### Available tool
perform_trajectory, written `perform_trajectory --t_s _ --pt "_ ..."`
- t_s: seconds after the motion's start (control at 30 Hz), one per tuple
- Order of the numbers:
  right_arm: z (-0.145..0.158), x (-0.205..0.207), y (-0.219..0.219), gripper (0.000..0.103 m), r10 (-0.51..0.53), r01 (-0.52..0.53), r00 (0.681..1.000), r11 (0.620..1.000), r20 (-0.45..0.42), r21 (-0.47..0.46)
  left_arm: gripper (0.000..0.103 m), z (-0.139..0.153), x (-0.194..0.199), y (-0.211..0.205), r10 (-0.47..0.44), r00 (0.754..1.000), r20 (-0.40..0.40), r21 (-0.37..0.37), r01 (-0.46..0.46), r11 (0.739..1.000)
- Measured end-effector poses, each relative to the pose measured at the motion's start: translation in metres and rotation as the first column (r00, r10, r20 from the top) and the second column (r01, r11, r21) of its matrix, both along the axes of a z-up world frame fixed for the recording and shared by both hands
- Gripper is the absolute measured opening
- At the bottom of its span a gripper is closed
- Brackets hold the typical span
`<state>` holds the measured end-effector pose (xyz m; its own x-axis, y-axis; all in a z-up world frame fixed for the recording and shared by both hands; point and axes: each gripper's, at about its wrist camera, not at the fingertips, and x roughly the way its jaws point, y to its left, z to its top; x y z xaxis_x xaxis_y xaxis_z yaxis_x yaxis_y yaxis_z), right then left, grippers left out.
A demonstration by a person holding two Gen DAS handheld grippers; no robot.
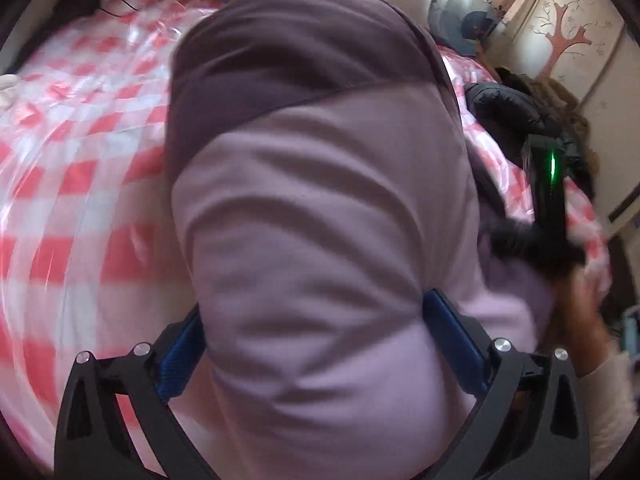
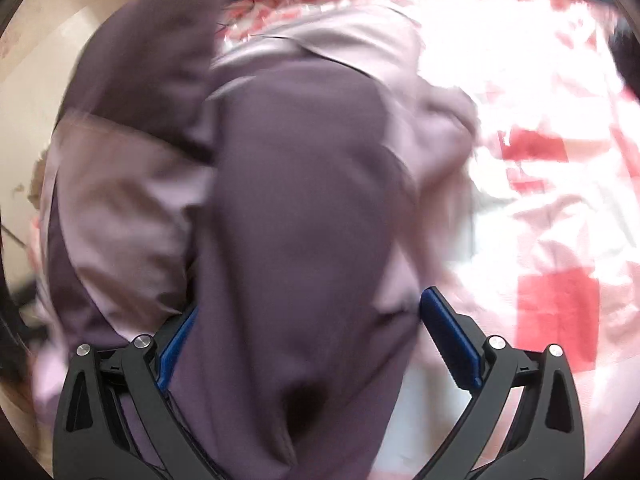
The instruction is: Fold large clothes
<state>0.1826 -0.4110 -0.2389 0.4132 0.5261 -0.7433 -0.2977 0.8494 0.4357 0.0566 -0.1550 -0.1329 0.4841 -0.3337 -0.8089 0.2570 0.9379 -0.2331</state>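
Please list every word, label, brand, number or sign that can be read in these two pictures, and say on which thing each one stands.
None can be read in either view.
The purple garment shows no print or label.
The red and white checked bedcover has only its pattern.
The wall bears a tree drawing, no words.
The other gripper shows only a green light.

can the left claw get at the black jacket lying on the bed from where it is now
Probably not directly. The left claw stands open with the purple garment bulging between its fingers, and the black jacket lies beyond, behind the right claw's body.
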Motion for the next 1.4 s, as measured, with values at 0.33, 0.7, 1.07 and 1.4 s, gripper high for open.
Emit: perform_trajectory --t_s 0.33,0.7,1.07,1.4 --pt "0.182 -0.015 0.040 0.096 -0.091 0.149 0.874 0.985 0.478 -0.087 0.098 -0.001 -0.003 -0.011 0.063 0.997 0.034 0.063 -0.065 0.996" --pt "0.046 0.092 0.048 0.096 -0.190 0.210 0.971 0.968 0.148 -0.140 0.098 0.007 -0.003 -0.033 0.007 0.996 0.084 0.162 -0.021 0.987" --pt "0.049 -0.002 0.006 0.096 -0.266 0.289 0.940 0.953 0.213 -0.087 0.098 0.006 -0.011 -0.020 -0.012 0.997 0.077 0.129 0.002 0.992" --pt "0.032 -0.026 -0.013 0.096 -0.340 0.341 0.907 0.939 0.247 0.040 0.097 0.016 -0.023 -0.016 -0.019 0.994 0.109 0.128 0.005 0.992"
